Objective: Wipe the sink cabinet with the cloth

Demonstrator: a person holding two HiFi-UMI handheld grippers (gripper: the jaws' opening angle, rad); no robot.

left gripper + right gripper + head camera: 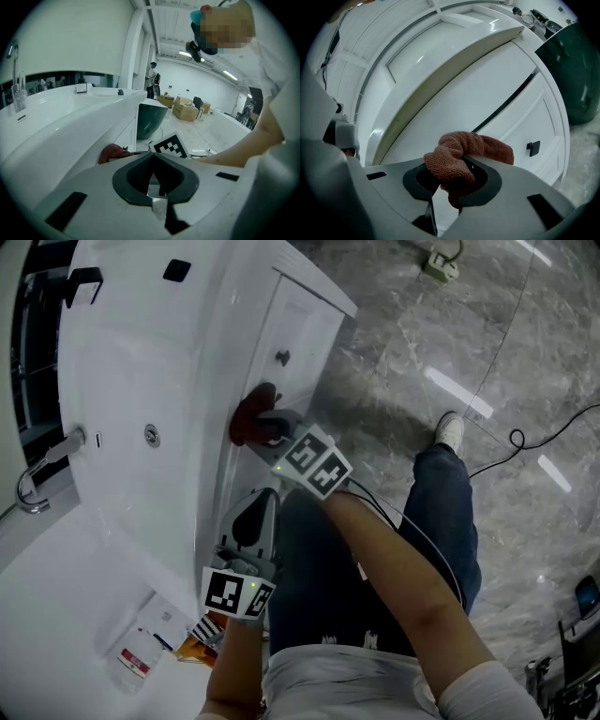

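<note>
Reddish cloth (461, 157) crosswise in right gripper (451, 182), tail toward cabinet knob (533, 148)

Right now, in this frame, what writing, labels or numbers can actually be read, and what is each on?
No text can be read in any view.
White packet on the countertop: red label, print too small to read.
Small upright card on the same top: too blurred to read.
Cardboard boxes: no legible marks.
Marker cube on the right gripper: black-and-white pattern only, no letters.
</note>
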